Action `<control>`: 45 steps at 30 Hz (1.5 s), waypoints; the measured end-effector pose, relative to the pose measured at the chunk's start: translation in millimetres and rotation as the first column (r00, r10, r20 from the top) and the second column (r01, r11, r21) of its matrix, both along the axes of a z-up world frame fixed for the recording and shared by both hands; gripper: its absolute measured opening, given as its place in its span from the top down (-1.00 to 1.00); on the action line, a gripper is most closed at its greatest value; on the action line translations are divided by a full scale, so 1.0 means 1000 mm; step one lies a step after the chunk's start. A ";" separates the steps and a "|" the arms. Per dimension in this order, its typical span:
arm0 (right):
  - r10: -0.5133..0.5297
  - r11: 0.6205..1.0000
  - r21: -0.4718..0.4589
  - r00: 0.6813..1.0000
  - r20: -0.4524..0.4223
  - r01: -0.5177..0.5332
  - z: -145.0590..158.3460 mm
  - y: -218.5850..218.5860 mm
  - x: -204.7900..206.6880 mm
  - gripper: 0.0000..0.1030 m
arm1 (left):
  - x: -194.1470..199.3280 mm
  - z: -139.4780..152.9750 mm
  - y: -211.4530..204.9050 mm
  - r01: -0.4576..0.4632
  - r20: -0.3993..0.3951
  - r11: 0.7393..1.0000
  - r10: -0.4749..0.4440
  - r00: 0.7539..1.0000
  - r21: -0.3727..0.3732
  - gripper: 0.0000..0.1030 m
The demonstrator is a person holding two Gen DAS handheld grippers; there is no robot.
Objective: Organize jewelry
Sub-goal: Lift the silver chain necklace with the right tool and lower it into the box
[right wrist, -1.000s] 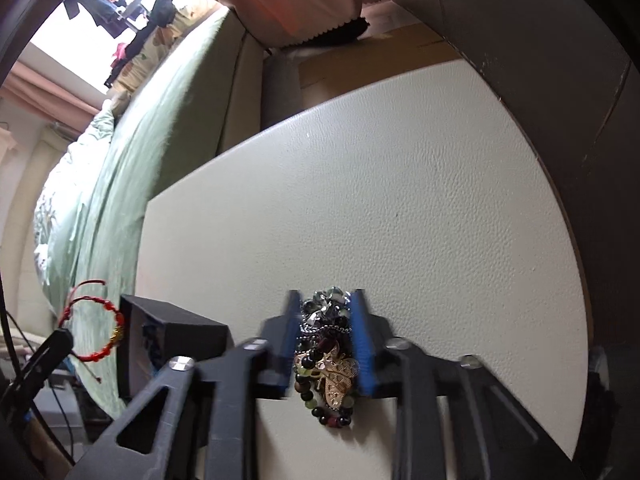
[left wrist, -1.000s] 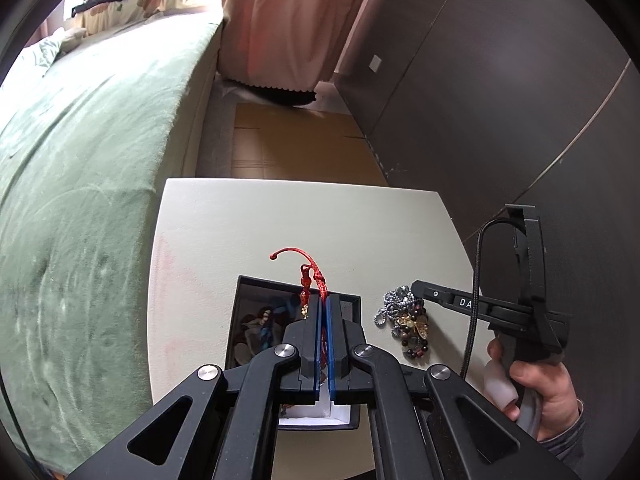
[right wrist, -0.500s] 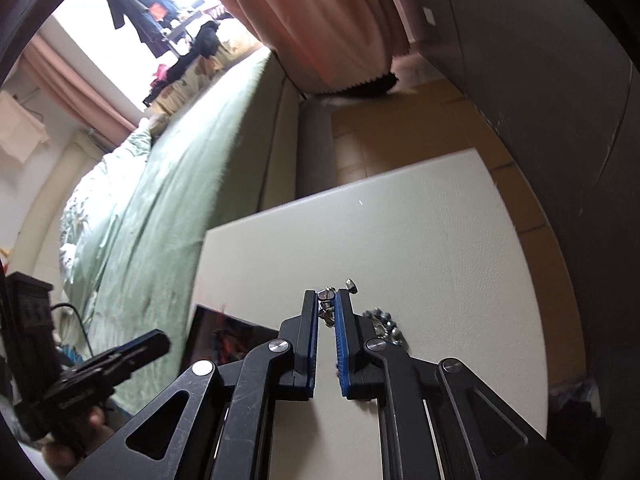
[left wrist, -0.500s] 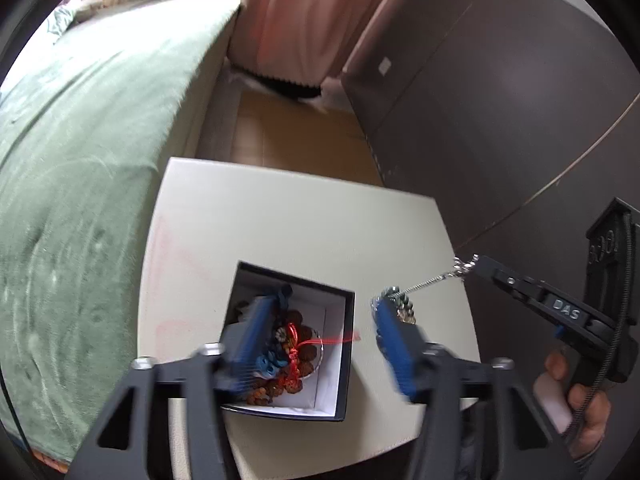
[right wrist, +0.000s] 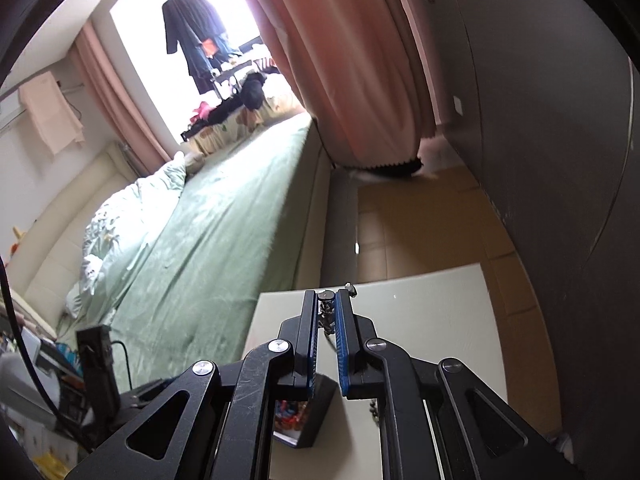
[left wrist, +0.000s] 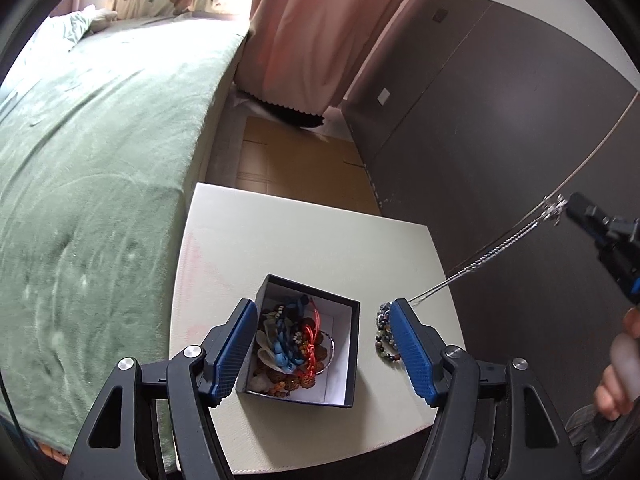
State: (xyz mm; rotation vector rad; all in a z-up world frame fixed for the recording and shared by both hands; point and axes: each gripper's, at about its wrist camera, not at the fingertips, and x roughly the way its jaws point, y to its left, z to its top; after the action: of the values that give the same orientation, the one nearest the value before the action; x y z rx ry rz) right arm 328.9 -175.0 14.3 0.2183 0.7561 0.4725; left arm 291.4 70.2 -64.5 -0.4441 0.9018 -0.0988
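The right gripper [right wrist: 328, 304] is clamped on a thin silver chain necklace [left wrist: 496, 248], lifting it off the cream table [left wrist: 304, 240], its lower end near the dark beaded bracelets [left wrist: 385, 336]. The left gripper [left wrist: 324, 322] hangs spread wide above the black square box [left wrist: 352, 360], which already holds the red cord bracelet [left wrist: 310, 340] and others; the chain and the beads look left to stow.

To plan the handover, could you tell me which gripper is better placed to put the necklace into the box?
Right: the right gripper already pinches the necklace; the left gripper hangs open over the box.

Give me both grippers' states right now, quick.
Left gripper: open, holding nothing, fingers spread over the black box.
Right gripper: closed on the silver chain, lifted clear of the table.
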 end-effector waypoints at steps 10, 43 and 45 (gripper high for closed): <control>0.018 1.000 -0.015 0.990 0.142 -0.016 0.069 0.022 -0.022 0.81 | -0.017 0.012 0.008 0.007 0.044 1.000 -0.007 0.999 -0.013 -0.60; 0.162 0.986 -0.082 0.962 0.219 -0.148 0.102 0.110 -0.058 0.81 | -0.042 0.012 0.053 -0.055 0.059 0.997 0.058 0.997 -0.052 -0.61; 0.165 0.985 -0.088 0.971 0.175 -0.151 0.081 0.112 -0.053 0.81 | -0.042 0.010 0.055 -0.060 0.055 0.997 0.063 0.997 -0.052 -0.61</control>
State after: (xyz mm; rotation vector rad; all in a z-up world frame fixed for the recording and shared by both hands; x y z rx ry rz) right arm 275.9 -62.7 95.0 0.0439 0.6126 0.6059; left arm 249.0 125.6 -54.8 -0.5132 0.8311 -0.0775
